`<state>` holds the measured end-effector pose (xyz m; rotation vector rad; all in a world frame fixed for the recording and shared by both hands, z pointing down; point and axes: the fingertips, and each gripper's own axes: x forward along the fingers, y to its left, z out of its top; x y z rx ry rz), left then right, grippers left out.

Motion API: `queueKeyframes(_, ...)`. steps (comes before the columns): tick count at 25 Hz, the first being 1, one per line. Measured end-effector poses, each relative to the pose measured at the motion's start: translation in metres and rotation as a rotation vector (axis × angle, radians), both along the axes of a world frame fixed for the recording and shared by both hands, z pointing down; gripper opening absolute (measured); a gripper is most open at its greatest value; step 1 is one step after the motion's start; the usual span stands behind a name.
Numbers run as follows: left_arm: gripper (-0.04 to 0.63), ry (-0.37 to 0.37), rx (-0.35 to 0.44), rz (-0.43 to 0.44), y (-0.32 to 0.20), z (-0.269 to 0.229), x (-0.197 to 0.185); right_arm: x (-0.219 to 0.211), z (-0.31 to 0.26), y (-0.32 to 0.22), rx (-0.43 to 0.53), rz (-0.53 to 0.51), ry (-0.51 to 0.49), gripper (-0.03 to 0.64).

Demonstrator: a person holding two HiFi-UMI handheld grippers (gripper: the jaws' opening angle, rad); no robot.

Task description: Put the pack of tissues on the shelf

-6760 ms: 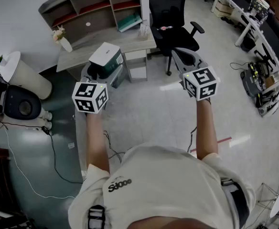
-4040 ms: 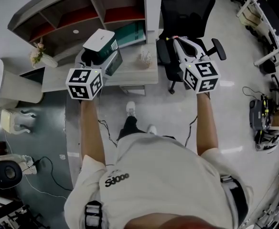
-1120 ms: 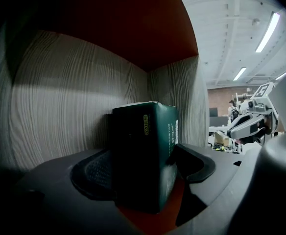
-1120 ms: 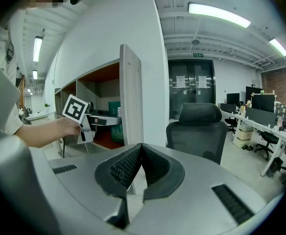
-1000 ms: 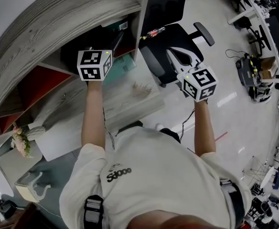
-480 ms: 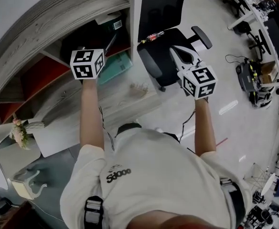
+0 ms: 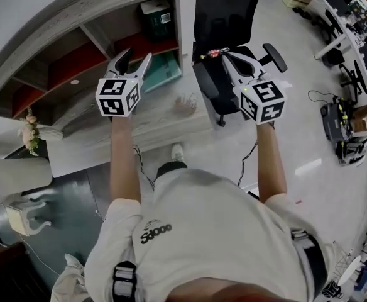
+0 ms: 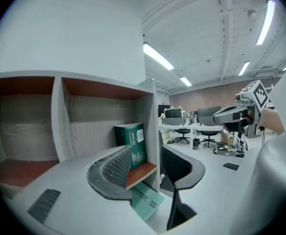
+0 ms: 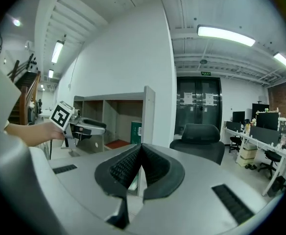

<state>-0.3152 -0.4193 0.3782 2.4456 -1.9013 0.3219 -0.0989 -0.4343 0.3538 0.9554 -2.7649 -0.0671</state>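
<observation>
The green pack of tissues [image 7: 157, 17] stands upright in the shelf's upper right compartment [image 7: 133, 27], against the end wall. It also shows in the left gripper view [image 8: 132, 143] and far off in the right gripper view [image 9: 136, 131]. My left gripper [image 7: 135, 56] hangs in front of the shelf, clear of the pack. Its jaws are closing with a gap between them and nothing in it [image 8: 145, 153]. My right gripper [image 7: 226, 55] is shut and empty over the office chair, its pads together [image 9: 139, 148].
A teal folder [image 7: 164, 71] lies in the compartment below the pack. A black office chair [image 7: 224, 17] stands right of the shelf. The desk top [image 7: 146, 121] under the shelf carries a small pale object [image 7: 185, 102] and a flower vase [image 7: 29, 121].
My left gripper has drawn back out of the upper compartment, and the pack stays on the shelf. Its jaws now show empty. The right gripper has hardly moved.
</observation>
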Motion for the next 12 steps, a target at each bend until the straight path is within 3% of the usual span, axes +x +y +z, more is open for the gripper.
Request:
queueKeyframes(8, 0.049, -0.042, 0.020, -0.068, 0.097, -0.010, 0.050, 0.037, -0.021, 0.069, 0.070, -0.092, 0.029, 0.006)
queueKeyframes(12, 0.021, -0.059, 0.041, -0.107, 0.143, -0.018, 0.073, 0.054, -0.027, 0.103, 0.100, -0.127, 0.042, 0.006)
